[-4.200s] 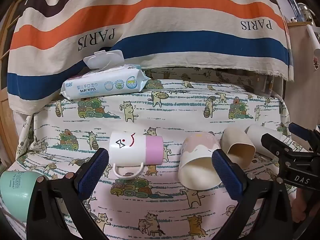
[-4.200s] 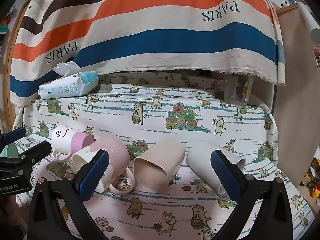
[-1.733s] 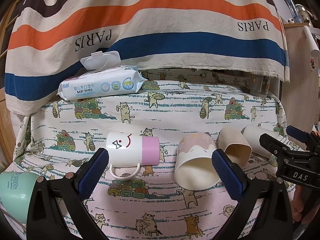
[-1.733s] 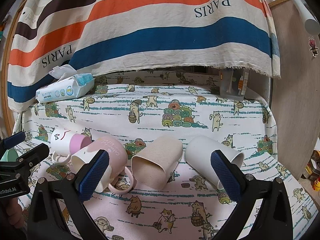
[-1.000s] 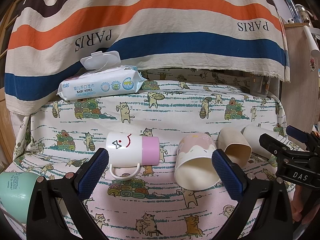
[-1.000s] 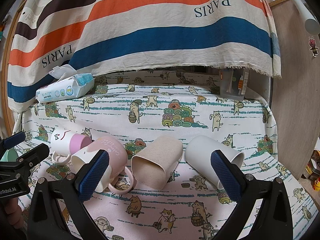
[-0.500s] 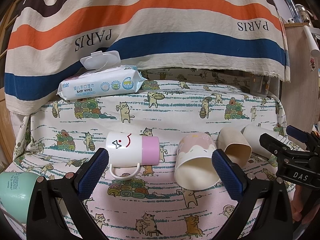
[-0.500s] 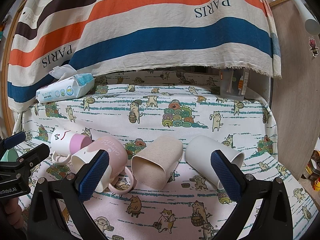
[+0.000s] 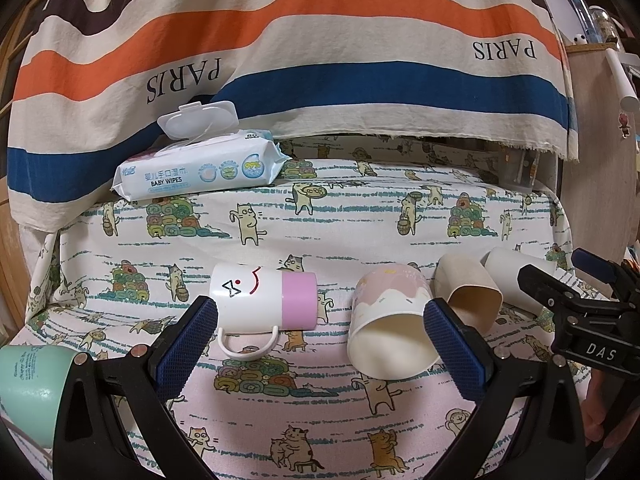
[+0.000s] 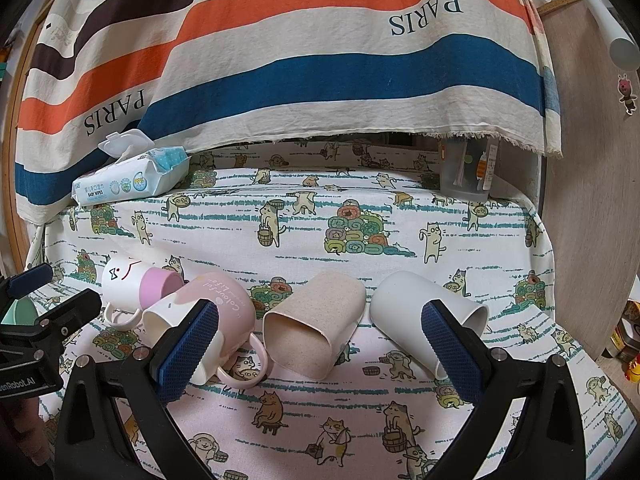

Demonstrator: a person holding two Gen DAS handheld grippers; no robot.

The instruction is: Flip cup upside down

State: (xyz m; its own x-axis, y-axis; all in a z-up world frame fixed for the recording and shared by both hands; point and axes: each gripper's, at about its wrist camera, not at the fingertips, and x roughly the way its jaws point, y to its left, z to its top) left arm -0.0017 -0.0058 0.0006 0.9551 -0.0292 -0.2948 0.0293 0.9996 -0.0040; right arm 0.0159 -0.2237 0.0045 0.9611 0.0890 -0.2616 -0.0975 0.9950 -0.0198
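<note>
Both grippers, left [image 9: 320,344] & right [image 10: 320,344], hovering wide, holding nothing; beige cup [image 10: 314,322] lying sideways, prob. light, rigid, slick—grip across walls.

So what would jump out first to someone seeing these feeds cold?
Probably the row of cups lying on their sides on the cat-print tablecloth: white face-print mug with pink band, pink-and-cream mug, beige square tumbler, plain white cup. Behind hangs the bold striped PARIS cloth.

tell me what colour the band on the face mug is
Pink, around the open end of the white face mug; clearest in the left wrist view.
</note>
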